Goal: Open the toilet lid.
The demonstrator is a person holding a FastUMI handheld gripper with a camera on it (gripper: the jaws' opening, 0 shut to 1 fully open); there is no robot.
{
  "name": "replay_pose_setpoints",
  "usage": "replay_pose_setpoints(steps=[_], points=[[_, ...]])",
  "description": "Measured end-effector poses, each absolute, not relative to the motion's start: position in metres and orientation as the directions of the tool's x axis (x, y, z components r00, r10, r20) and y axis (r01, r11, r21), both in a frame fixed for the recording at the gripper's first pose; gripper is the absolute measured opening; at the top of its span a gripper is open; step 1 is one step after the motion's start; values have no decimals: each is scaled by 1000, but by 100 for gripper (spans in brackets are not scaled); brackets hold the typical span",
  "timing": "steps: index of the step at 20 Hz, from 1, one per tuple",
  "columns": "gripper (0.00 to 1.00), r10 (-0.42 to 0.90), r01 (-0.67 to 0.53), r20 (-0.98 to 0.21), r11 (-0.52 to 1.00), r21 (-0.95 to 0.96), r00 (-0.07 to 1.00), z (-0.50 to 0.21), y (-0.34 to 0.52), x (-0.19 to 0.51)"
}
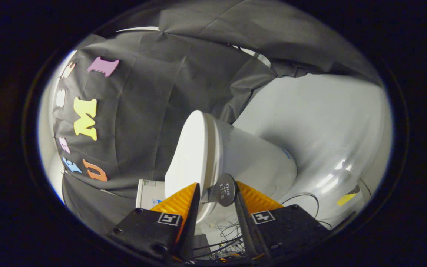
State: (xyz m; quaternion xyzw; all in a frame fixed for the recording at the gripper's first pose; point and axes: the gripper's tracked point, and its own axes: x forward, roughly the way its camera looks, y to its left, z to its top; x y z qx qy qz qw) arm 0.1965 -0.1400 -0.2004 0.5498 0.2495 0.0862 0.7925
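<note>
The view is rolled sideways, so the white toilet lies across it. Its lid (188, 155) rests down on the seat and bowl (258, 163). A dark round lifting tab (225, 190) sticks out from the lid's front edge. My gripper (218, 194) straddles that front edge. One finger (182, 202) lies against the lid's top face and the other finger (254, 200) touches the tab on the bowl side. Lid rim and tab fill the gap between them.
The black cloth wall (143, 111) hangs close behind the toilet. A small white box (149, 193) stands beside the lid near the cloth. Loose cables (302, 198) and a yellow tape strip (347, 199) lie on the glossy white floor (328, 122).
</note>
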Motion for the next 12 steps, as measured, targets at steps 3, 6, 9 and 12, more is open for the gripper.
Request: replay_pose_setpoints(steps=[3,6,9,12], points=[[37,405,149,-319,397,906,857,-207,-145,196],[20,423,165,-302,329,930,854,-205,-151,194],[12,442,157,-287,307,939,850,-205,-148,196],[5,446,141,-279,318,937,850,-200,-151,195]])
